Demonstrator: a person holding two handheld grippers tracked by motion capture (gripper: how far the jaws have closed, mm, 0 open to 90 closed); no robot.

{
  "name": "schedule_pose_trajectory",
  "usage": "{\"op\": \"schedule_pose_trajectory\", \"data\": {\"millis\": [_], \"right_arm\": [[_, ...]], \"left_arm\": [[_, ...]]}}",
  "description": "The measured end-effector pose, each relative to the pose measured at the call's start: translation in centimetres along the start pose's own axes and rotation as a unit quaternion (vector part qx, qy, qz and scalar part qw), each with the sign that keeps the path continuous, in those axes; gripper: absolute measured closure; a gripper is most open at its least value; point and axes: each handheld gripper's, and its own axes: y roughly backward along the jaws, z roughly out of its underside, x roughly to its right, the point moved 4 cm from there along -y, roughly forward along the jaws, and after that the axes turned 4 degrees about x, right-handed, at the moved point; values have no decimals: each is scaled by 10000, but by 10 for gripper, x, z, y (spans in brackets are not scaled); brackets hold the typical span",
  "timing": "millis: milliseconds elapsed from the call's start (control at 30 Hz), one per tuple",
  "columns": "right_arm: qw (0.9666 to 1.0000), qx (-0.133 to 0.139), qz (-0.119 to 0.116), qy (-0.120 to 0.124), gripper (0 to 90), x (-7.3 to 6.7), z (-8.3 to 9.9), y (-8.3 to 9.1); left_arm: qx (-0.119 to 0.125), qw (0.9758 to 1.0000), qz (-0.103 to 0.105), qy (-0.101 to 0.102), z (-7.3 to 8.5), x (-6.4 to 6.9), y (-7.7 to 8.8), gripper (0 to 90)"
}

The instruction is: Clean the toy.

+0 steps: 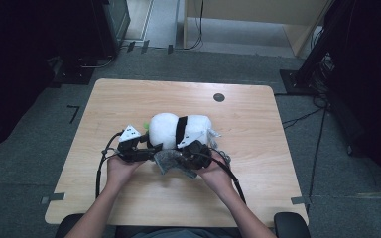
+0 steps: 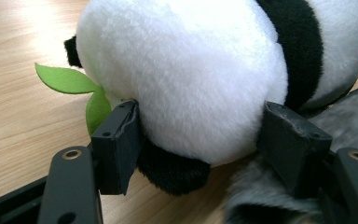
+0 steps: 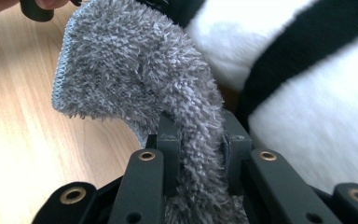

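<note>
The plush panda (image 1: 178, 130), soft, light and easily squeezed, is seen lying mid-table, its rounded end clasped between the left gripper's (image 2: 200, 135) half-spread jaws, while a fluffy grey cloth (image 3: 135, 79) is pinched by the right gripper (image 3: 198, 154).

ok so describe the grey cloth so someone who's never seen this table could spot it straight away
On the wooden table, find the white and black panda plush lying near the middle. The grey cloth lies bunched against its near side, pinched in the right gripper. It is the one shaggy grey thing there, with a stitched edge, unlike the smooth white plush.
</note>
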Motion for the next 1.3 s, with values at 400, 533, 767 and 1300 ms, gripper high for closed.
{"op": "schedule_pose_trajectory", "data": {"millis": [400, 533, 767, 1300], "right_arm": [[9997, 105, 162, -156, 750, 18, 27, 46], [9993, 139, 274, -221, 750, 27, 38, 61], [9976, 191, 484, -463, 750, 43, 52, 80], [9893, 366, 973, -1029, 749, 86, 65, 94]], "left_arm": [[2, 10000, -2, -7, 0, 0, 0, 312], [7, 10000, 6, 6, 0, -1, -1, 312], [10, 10000, 6, 13, 0, -1, -1, 312], [26, 10000, 7, 17, 0, -1, -1, 312]]}}
